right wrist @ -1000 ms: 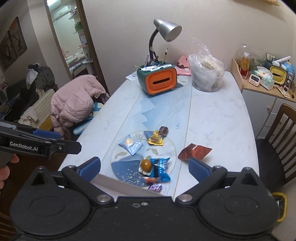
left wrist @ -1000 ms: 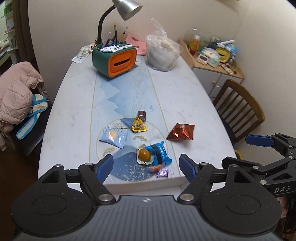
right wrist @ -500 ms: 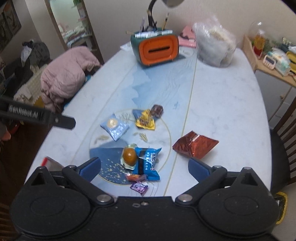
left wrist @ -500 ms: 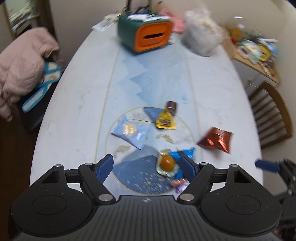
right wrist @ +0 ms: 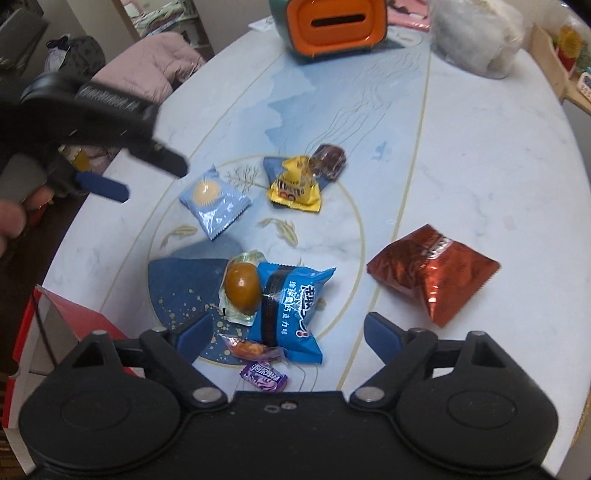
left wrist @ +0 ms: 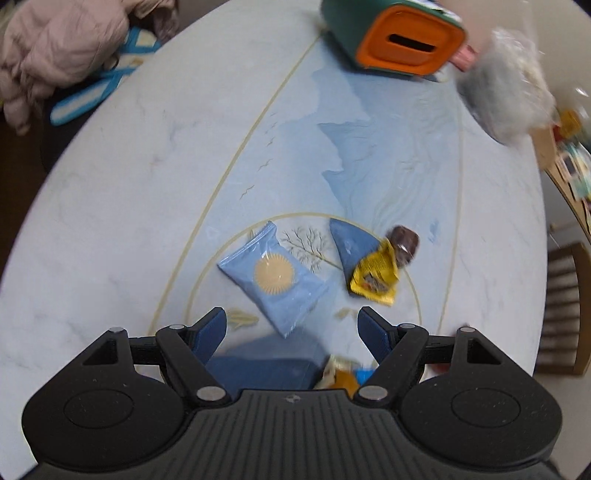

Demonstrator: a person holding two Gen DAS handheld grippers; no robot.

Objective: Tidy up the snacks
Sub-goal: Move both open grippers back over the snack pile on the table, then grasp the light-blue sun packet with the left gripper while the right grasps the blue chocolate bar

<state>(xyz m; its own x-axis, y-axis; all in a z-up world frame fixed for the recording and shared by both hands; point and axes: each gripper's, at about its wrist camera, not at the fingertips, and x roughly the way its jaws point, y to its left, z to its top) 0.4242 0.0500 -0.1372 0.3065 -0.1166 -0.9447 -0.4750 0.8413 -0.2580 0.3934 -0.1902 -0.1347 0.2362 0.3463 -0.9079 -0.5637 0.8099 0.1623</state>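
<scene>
A purple-wrapped candy and an orange-wrapped sweet are seen nearest the right gripper, whose jaws are closing with the pads touching nothing; the near end of a blue snack packet lies between its blue fingertips. A brown egg in clear wrap is tucked against the packet's left side. A red and white carton is glimpsed past the table's near left edge. To the right, well apart from the cluster, a crumpled red foil bag is laid on the marble-patterned table.

Further in, a pale blue sachet with a sun emblem is framed just ahead of the left gripper, which is held wide apart and empty above it; its near corner lies between the fingertips. In the right wrist view that gripper is seen blurred at the left edge, gripped by a hand. A yellow candy packet and a dark brown wrapped sweet are found touching each other beyond the sachet.

At the far end of the table, an orange-and-green slotted box and a clear plastic bag are seen, the bag to the right of the box. A pink padded jacket is draped off the table's left side, and a wooden chair is visible off its right side.
</scene>
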